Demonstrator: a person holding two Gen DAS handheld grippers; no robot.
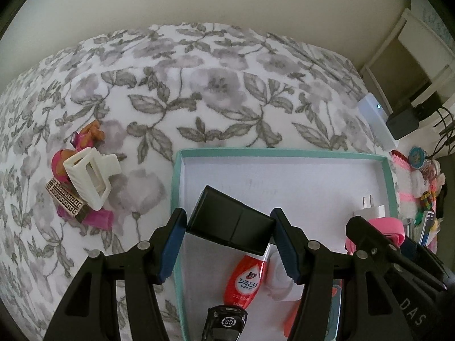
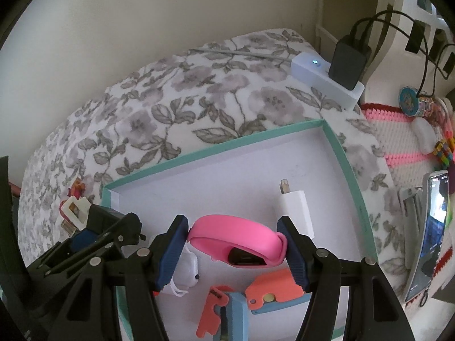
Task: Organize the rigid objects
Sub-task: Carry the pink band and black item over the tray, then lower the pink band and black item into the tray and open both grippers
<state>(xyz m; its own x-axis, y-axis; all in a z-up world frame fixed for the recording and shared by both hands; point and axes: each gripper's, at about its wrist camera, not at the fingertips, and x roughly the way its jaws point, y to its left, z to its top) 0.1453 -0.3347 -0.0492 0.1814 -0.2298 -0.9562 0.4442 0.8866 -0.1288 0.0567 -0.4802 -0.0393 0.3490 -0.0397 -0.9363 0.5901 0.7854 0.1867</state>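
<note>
My left gripper (image 1: 229,237) is shut on a black rectangular case (image 1: 224,218), held tilted over the near left part of a white tray with a teal rim (image 1: 284,151). My right gripper (image 2: 233,245) is shut on a pink wristband (image 2: 227,228) above the same tray (image 2: 227,142). In the tray lie a red bottle (image 1: 246,281), a black toy car (image 1: 224,322), a white charger plug (image 2: 295,213), a white earbud case (image 2: 187,270) and coral and blue pieces (image 2: 270,285). The right gripper (image 1: 378,241) also shows at the left wrist view's right edge.
On the floral bedspread (image 1: 216,85), left of the tray, is a pile with a white hair claw (image 1: 91,176) and a patterned box (image 1: 65,199). A power strip (image 2: 312,71) with a black adapter (image 2: 348,62), a crochet basket (image 2: 398,130) and a phone (image 2: 432,233) stand at the right.
</note>
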